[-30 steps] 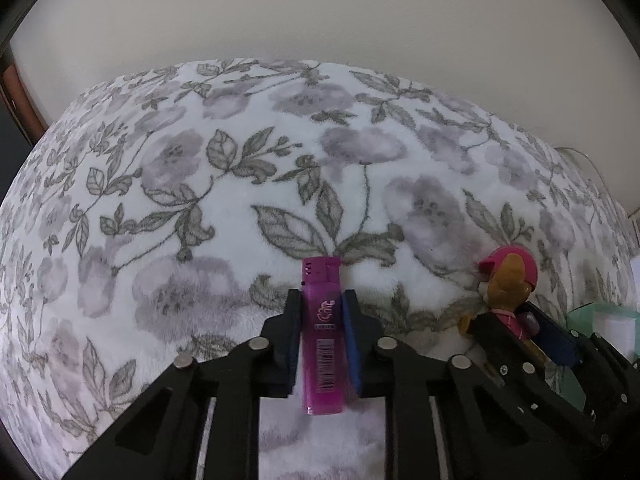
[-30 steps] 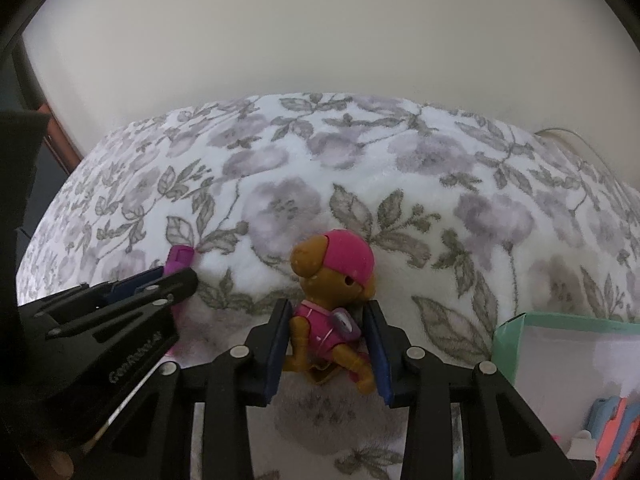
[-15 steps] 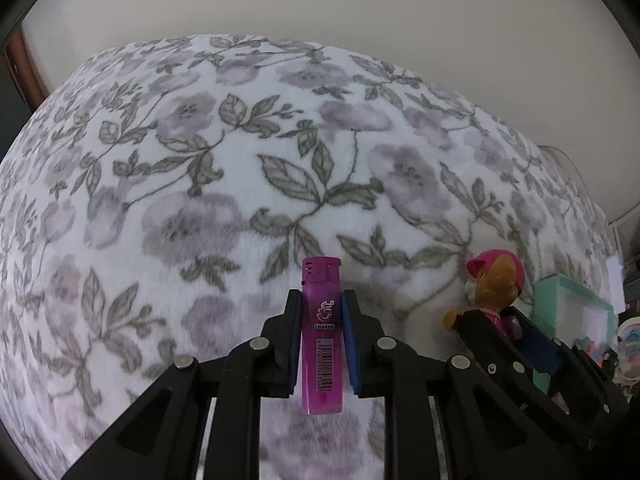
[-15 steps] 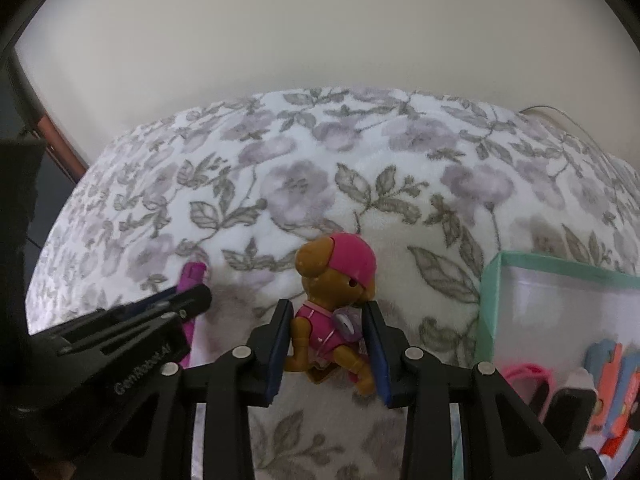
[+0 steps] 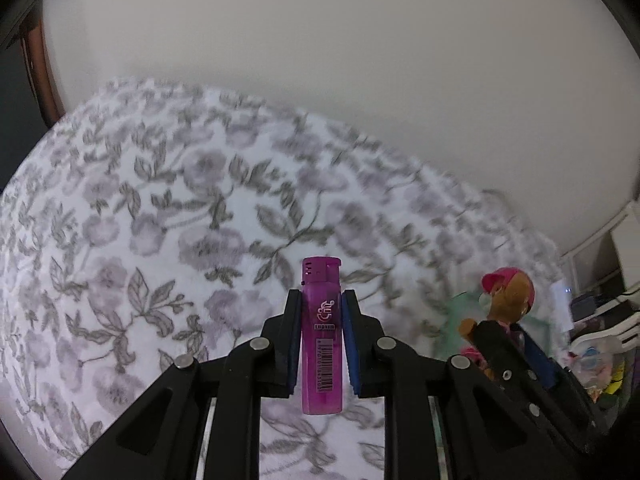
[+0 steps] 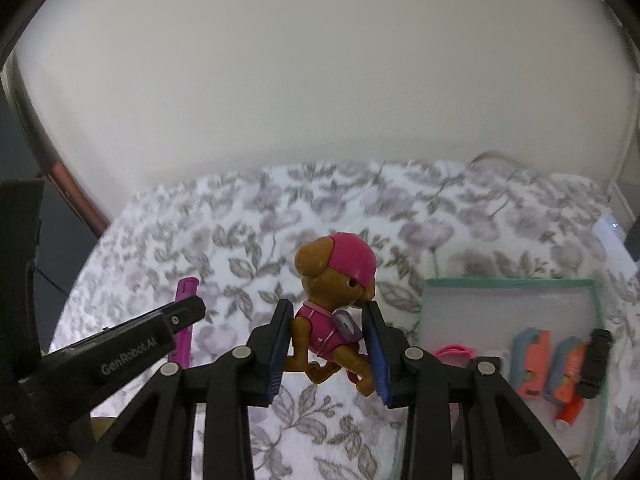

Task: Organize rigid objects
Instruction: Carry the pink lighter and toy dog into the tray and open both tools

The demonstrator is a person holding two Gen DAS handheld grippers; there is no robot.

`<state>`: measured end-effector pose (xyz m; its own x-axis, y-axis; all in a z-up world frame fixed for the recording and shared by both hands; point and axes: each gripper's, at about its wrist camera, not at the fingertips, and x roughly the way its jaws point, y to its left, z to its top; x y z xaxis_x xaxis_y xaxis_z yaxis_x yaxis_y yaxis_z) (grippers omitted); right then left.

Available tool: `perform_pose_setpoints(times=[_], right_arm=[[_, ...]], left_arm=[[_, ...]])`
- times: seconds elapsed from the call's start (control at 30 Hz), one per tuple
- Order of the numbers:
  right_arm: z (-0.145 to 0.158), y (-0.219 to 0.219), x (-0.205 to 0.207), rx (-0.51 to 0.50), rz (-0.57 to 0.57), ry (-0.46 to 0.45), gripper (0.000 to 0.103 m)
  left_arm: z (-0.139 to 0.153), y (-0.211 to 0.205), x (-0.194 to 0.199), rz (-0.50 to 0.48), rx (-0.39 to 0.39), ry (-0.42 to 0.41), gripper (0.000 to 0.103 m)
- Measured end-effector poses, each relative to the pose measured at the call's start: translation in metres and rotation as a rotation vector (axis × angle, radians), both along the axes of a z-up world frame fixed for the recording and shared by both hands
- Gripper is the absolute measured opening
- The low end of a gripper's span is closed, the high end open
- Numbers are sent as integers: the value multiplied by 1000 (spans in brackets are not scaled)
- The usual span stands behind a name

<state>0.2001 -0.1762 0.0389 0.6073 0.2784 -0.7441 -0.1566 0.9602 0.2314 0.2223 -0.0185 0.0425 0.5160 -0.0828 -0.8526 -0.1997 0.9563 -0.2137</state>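
My left gripper (image 5: 321, 300) is shut on a purple lighter (image 5: 322, 332), held upright above the floral blanket (image 5: 160, 240). A brown toy dog in a pink cap and vest (image 6: 336, 304) sits between the blue pads of my right gripper (image 6: 326, 312), which is shut on it. In the left wrist view the toy dog (image 5: 506, 296) and the right gripper show at the right. The right wrist view has the lighter (image 6: 184, 320) and the left gripper at its left. A mint-rimmed white box (image 6: 508, 280) lies to the right of the toy dog.
Inside the box lie two orange-and-blue toy pieces (image 6: 532, 360), a black object (image 6: 596, 356) and a pink ring (image 6: 454, 350). A pale wall (image 6: 320, 80) rises behind the bed. White shelves with clutter (image 5: 600, 320) stand at the far right.
Both grippers have risen from the blanket with their objects. The blanket looks farther away, more wall shows, and the whole box with its contents has come into the right wrist view.
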Motion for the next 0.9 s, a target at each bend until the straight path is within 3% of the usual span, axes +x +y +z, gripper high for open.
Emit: perform_pose_setpoints(times=[0.17, 0.3, 0.67, 0.9], right_arm=[[32, -22, -22, 9, -59, -36, 38], [51, -42, -39, 11, -102, -54, 38], [84, -105, -83, -70, -218, -105, 38], [81, -144, -95, -100, -263, -78, 38]], left_arm=[[38, -18, -25, -18, -2, -88, 20], [51, -34, -41, -33, -16, -119, 20], [67, -88, -72, -129, -44, -165, 20], [58, -135, -83, -232, -11, -162, 20]])
